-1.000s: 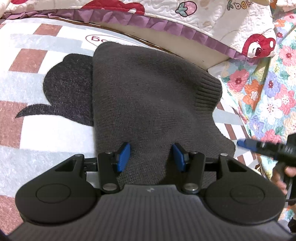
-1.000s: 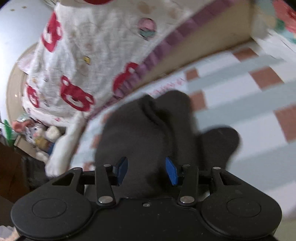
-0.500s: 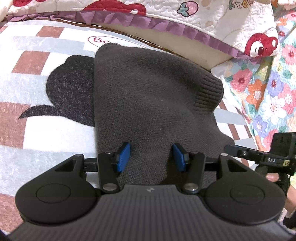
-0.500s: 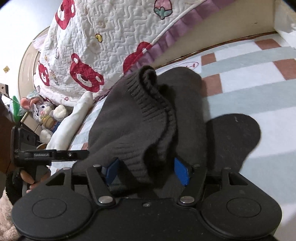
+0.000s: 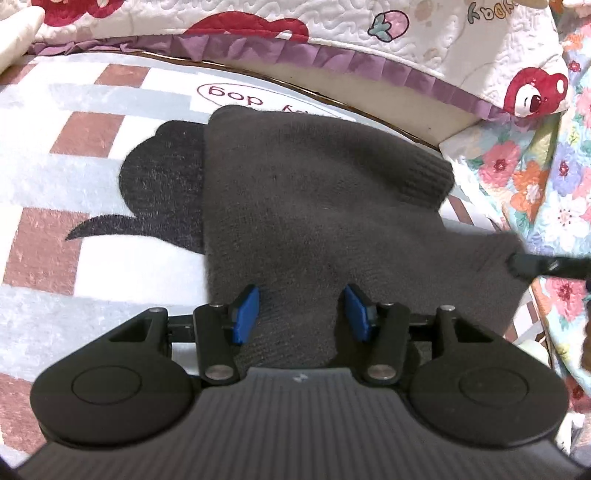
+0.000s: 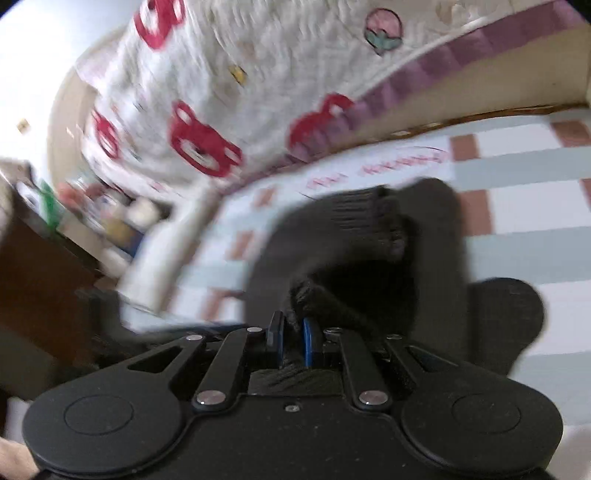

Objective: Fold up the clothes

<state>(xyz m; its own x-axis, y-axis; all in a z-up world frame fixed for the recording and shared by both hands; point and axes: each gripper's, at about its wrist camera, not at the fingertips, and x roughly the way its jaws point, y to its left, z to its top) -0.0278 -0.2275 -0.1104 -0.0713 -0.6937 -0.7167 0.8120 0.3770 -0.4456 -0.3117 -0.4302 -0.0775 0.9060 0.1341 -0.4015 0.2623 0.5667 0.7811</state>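
Dark grey knit sweater lay folded on a checked rug beside a bear-print quilt, left tongs spread over its near edge, right tongs pinching a fold of the sweater's ribbed hem, right view blurred

One dark knitted garment, one checked rug, one bear-print quilt, two grippers.

A dark grey knitted sweater with ribbed cuff is lying on a white plush rug showing pale grey and reddish-brown blocks and a black silhouette. A cream quilted bedspread is displaying red bears, strawberries and a purple frill; a floral quilt is showing pink, orange and blue blossoms.
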